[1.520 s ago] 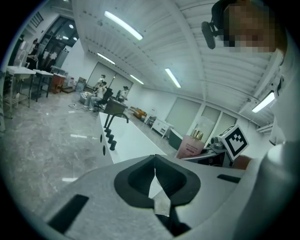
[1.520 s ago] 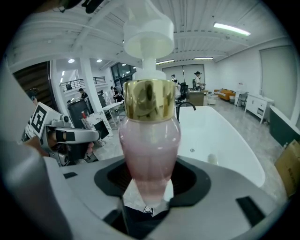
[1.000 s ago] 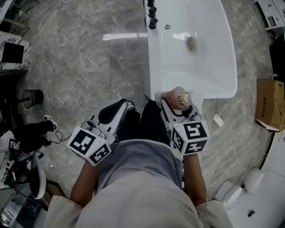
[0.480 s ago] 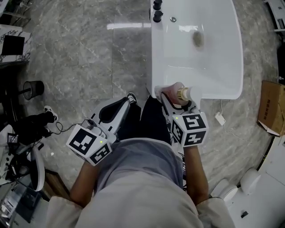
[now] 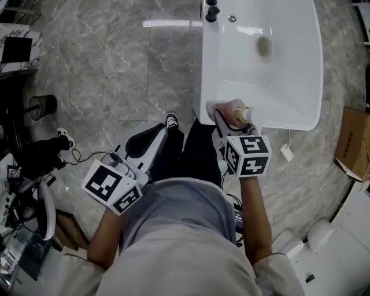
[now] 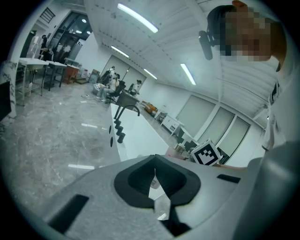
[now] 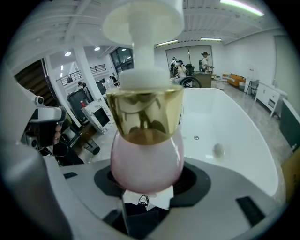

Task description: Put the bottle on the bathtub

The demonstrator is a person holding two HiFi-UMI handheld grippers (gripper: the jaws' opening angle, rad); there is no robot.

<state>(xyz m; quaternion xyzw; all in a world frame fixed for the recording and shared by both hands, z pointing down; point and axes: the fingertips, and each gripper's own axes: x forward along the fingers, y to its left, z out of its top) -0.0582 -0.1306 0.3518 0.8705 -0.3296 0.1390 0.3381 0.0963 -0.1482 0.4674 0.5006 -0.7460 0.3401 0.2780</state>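
A pink bottle (image 5: 233,110) with a gold collar and a white pump is held upright in my right gripper (image 5: 230,120), which is shut on its round body. It hangs over the near left corner of the white bathtub (image 5: 203,87). In the right gripper view the bottle (image 7: 146,159) fills the centre between the jaws of the right gripper (image 7: 146,183), with the bathtub (image 7: 243,140) behind it. My left gripper (image 5: 145,143) hangs low over the floor to the left, jaws shut and empty. In its own view the left gripper (image 6: 155,177) points along the bathtub (image 6: 133,136).
Black tap knobs (image 5: 212,11) stand on the tub's far left rim, and a drain (image 5: 264,46) lies in its basin. A cardboard box (image 5: 352,144) sits on the floor to the right, and a white plug (image 5: 285,152) by the tub's near end. A black bin (image 5: 43,106) and gear stand at the left.
My right gripper has carried the bottle forward, from just short of the tub's near end to over its near corner. The left gripper has barely moved.
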